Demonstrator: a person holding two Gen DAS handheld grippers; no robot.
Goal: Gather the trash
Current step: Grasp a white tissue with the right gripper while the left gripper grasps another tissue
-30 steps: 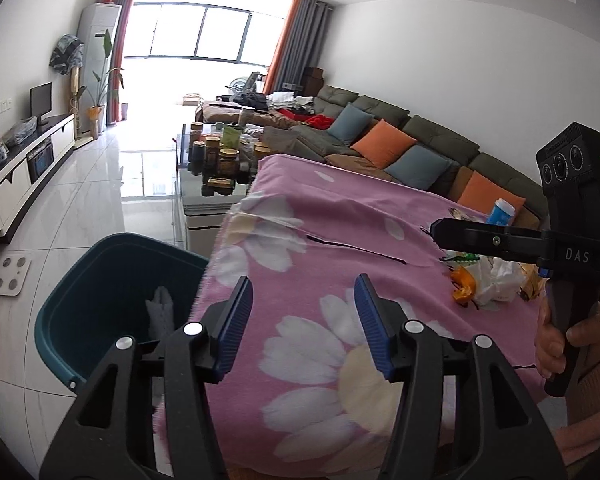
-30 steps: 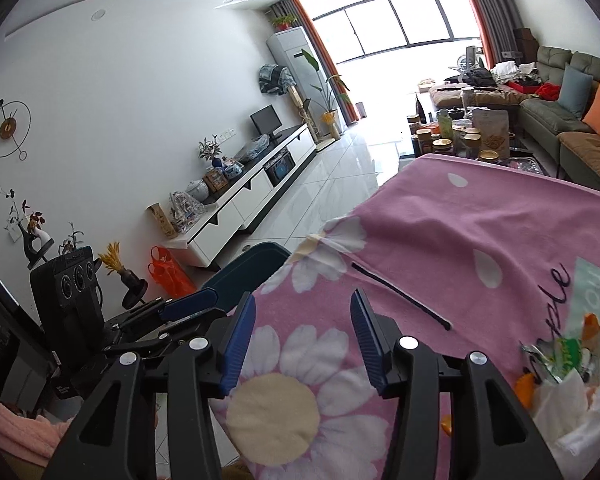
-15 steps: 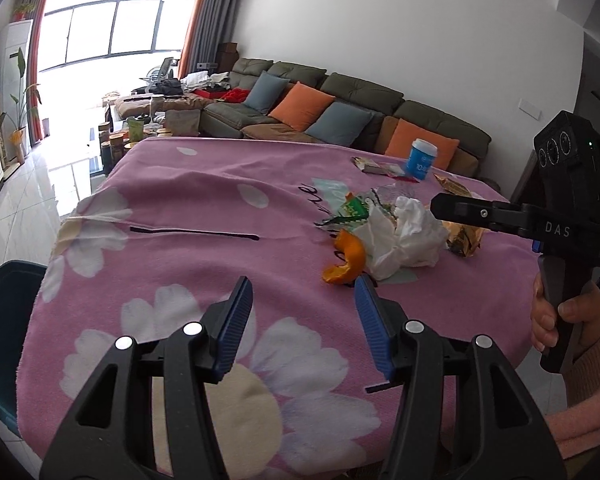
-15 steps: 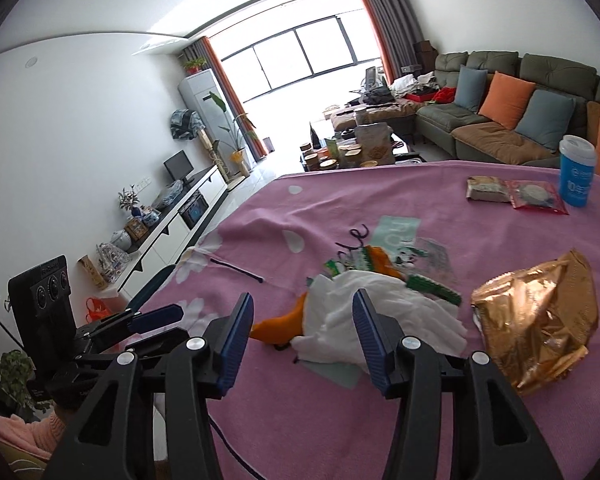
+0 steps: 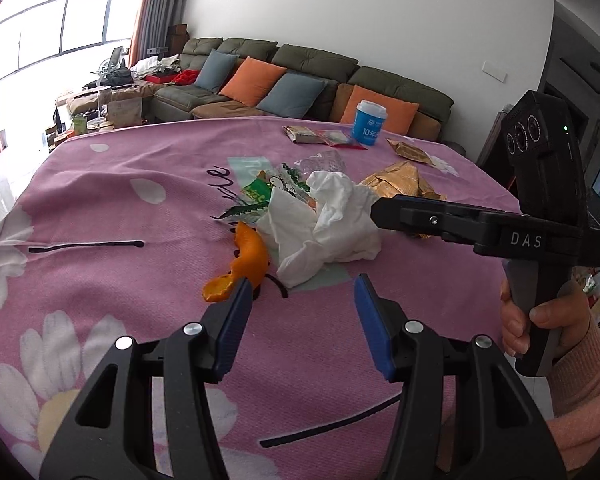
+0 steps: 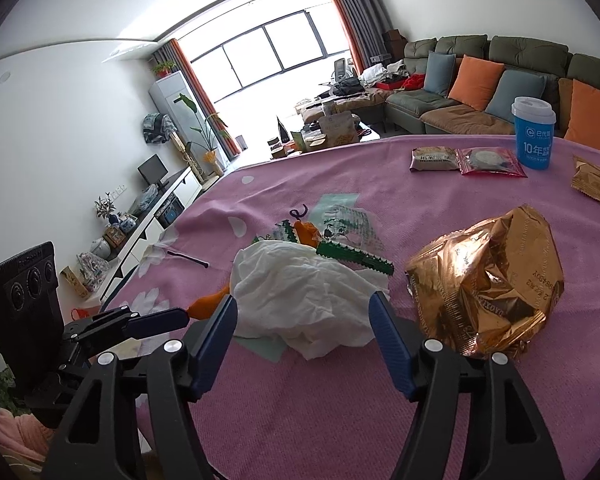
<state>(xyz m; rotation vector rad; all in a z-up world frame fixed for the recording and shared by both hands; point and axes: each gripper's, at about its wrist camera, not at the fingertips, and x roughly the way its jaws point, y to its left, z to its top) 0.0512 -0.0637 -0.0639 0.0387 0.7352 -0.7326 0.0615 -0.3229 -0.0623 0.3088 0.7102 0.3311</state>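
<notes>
Jaws on both the left gripper [image 5: 302,320] and right gripper [image 6: 303,330] are open and empty, the right's just widened; crumpled white tissue [image 6: 300,296], curled orange peel [image 5: 242,266] and crinkled gold foil wrapper [image 6: 492,284] all sit uncollected on the pink flowered tablecloth [image 5: 100,272]; basically nothing's picked up here yet.

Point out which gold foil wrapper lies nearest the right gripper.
The big crumpled gold wrapper, just right of the right gripper beside the white tissue; the flatter gold packet lies farther off near the blue cup.

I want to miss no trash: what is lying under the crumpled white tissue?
An orange peel and green wrappers stick out from under the tissue. Anything else beneath it is covered.
</notes>
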